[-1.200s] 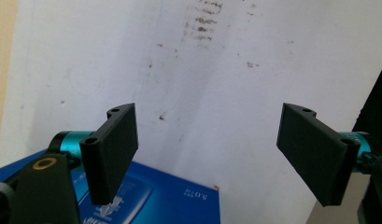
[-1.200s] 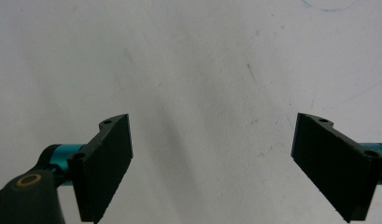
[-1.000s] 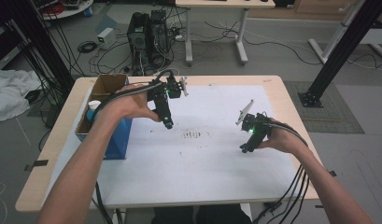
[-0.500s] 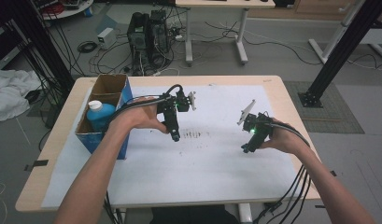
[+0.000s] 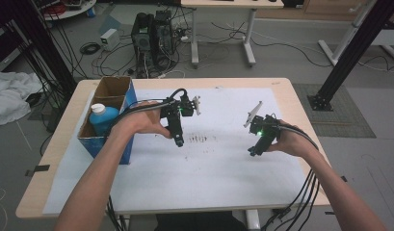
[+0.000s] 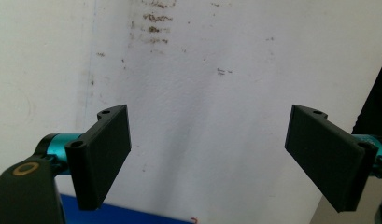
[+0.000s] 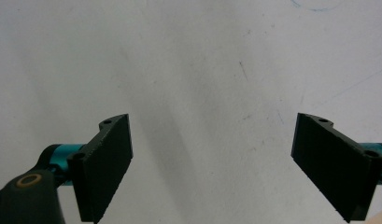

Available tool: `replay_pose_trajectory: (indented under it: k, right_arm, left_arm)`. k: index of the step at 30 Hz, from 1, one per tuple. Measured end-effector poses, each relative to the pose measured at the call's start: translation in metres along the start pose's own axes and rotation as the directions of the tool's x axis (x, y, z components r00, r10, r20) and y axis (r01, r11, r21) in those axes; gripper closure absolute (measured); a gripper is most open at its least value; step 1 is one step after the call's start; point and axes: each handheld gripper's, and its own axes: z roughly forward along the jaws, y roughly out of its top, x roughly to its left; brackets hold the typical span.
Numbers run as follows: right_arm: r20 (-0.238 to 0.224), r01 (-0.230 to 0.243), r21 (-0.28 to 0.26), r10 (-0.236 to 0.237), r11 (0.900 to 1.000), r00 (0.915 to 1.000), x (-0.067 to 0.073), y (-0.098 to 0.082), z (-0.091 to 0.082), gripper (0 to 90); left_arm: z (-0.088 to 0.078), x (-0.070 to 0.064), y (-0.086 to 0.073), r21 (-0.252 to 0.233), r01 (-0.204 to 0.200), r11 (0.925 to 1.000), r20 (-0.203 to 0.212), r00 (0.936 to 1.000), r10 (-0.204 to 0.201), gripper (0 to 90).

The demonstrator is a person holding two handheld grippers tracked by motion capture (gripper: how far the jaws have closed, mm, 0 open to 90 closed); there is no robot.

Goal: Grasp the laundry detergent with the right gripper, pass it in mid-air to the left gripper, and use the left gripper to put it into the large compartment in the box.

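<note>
Two hand-held grippers (image 5: 179,140) (image 5: 253,150), one bottle (image 5: 102,118), one box (image 5: 118,89)

A cardboard box (image 5: 110,91) stands at the worktop's (image 5: 286,91) left edge with a bottle (image 5: 102,118) inside it; the left hand-held gripper (image 5: 179,141) hangs just right of the box, the right hand-held gripper (image 5: 252,151) well apart, farther right.

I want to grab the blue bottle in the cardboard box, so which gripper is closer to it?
The left. The left gripper hangs over the white sheet just beside the box, a short way from the blue bottle. The right gripper is far across the table.
</note>
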Motion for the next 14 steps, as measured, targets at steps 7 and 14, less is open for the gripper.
replay_pose_trajectory:
  k: [7,14]
  right_arm:
    - [0.004,0.000,0.001,0.000,1.000,1.0000,0.0009,-0.0006,-0.0019,11.7]
    - [0.007,-0.005,0.002,0.005,1.000,1.0000,0.0016,-0.0008,-0.0029,11.7]
  left_arm:
    - [0.0015,0.0008,-0.0037,0.002,0.009,1.0000,-0.007,0.9999,-0.009,14.4]
    - [0.0036,0.0001,-0.0035,0.009,0.012,0.9999,-0.008,0.9999,-0.012,14.4]
